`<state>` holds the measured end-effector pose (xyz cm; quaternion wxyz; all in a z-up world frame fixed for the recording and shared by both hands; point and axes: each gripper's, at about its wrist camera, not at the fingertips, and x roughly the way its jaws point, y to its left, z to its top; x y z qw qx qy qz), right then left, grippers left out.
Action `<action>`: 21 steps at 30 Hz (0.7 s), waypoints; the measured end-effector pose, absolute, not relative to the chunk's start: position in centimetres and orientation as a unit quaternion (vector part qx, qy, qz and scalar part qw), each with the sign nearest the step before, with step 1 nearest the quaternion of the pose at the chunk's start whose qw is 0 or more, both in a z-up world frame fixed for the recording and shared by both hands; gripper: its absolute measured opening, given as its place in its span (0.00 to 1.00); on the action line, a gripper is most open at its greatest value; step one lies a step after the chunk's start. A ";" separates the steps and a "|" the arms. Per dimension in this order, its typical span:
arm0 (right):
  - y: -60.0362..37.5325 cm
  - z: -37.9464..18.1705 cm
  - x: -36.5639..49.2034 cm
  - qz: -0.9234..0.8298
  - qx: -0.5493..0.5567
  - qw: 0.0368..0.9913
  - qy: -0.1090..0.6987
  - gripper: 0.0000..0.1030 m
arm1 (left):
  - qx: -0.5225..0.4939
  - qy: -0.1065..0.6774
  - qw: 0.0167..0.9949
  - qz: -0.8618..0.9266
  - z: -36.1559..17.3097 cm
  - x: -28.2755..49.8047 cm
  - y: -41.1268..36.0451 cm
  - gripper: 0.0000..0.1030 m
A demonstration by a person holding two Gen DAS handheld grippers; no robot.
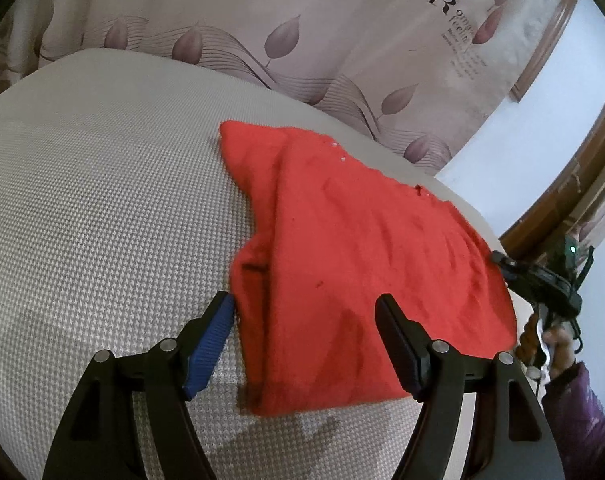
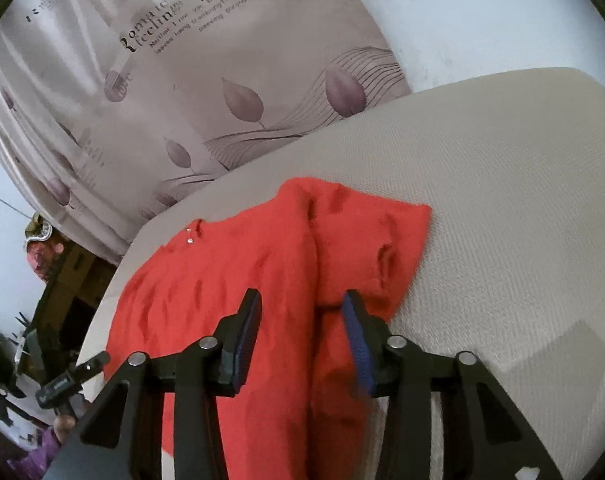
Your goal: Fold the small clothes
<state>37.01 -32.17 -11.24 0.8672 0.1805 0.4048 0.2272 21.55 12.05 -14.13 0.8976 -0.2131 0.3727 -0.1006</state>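
You are working over a red garment [image 1: 342, 256] that is lying spread on the grey mat [image 1: 102, 208], with a printed curtain [image 1: 302, 32] hanging behind the far edge. No containers are showing. Your left gripper [image 1: 306, 304] is hovering with its jaws spread wide, released, over the garment's near left edge; the blue pad [image 1: 208, 348] is sitting just beside the cloth. Your right gripper [image 2: 300, 308] is also standing open, holding nothing, straddling a fold ridge in the garment [image 2: 262, 272]. The garment's long axis is running near to far, with one sleeve-like corner pointing toward the far side.
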 end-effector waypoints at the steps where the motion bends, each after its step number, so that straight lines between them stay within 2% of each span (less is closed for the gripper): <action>1: -31.9 -11.6 37.4 0.222 0.175 0.864 0.416 0.07 | -0.212 0.373 0.898 -0.100 -14.3 21.7 12.0 0.71; 3: -31.6 -12.2 37.7 0.208 0.167 0.862 0.432 0.03 | -0.211 0.374 0.898 -0.101 -14.3 21.9 12.1 0.72; 9: -34.3 -12.2 36.0 0.183 0.206 0.863 0.422 0.03 | -0.221 0.371 0.896 -0.107 -14.5 22.2 12.5 0.73; 15: -33.8 -12.3 36.3 0.177 0.191 0.861 0.437 0.03 | -0.218 0.372 0.896 -0.107 -14.4 22.1 12.6 0.74; 21: -34.3 -9.7 36.5 0.188 0.195 0.877 0.397 0.11 | -0.215 0.373 0.896 -0.107 -14.5 22.1 12.6 0.74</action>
